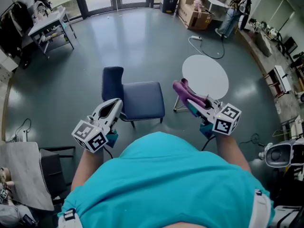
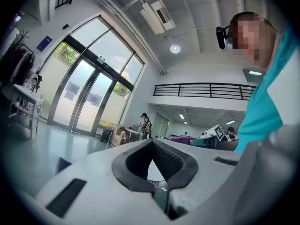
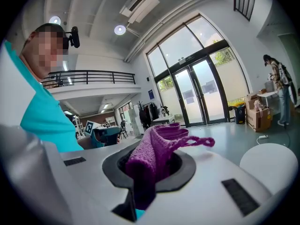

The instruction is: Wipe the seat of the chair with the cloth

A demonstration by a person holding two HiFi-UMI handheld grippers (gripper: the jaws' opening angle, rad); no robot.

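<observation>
A dark blue chair (image 1: 142,101) stands on the grey floor just ahead of me, its backrest (image 1: 113,82) on the left and its seat bare. My right gripper (image 1: 189,98) is shut on a purple cloth (image 1: 182,89), held in the air to the right of the seat. In the right gripper view the cloth (image 3: 157,149) bunches between the jaws and a loop sticks out past them. My left gripper (image 1: 115,105) hovers at the seat's near left corner. Its jaws are shut with nothing between them (image 2: 152,153). A sliver of the chair (image 2: 62,164) shows at the left.
A round white table (image 1: 205,76) stands right of the chair, behind the cloth. A cable (image 1: 209,49) lies on the floor beyond it. A desk (image 1: 50,23) is far left, cardboard boxes (image 1: 192,13) and a person (image 1: 235,6) far right. A black chair (image 1: 52,170) sits near left.
</observation>
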